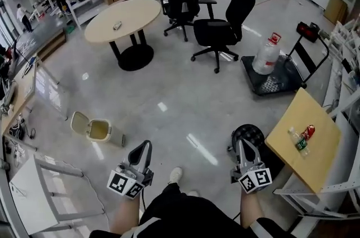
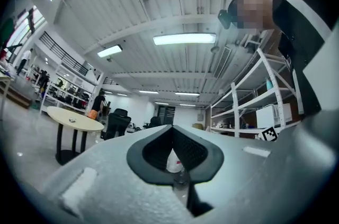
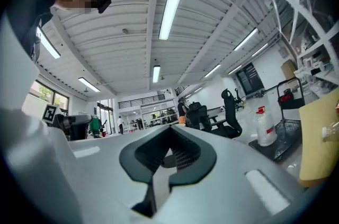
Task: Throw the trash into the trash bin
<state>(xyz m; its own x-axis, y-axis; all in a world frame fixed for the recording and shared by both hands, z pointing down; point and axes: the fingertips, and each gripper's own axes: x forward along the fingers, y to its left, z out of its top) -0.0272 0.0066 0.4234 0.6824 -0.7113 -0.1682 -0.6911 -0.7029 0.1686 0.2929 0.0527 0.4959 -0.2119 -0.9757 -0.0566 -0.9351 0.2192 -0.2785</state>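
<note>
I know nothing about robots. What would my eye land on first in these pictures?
First come the two handheld tools at the bottom of the head view, the left gripper and the right gripper, both with jaws together and empty. Next is the small trash bin, lid open, on the floor at the left. Opposite it, at the right, a wooden table carries a plastic bottle and a red wrapper.

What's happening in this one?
A person stands holding a left tool and a right tool, both shut and empty. The trash, a clear plastic bottle and a red wrapper, lies on the square wooden table at the right. The beige trash bin sits on the floor at the left, lid open. Nothing has been picked up yet.
</note>
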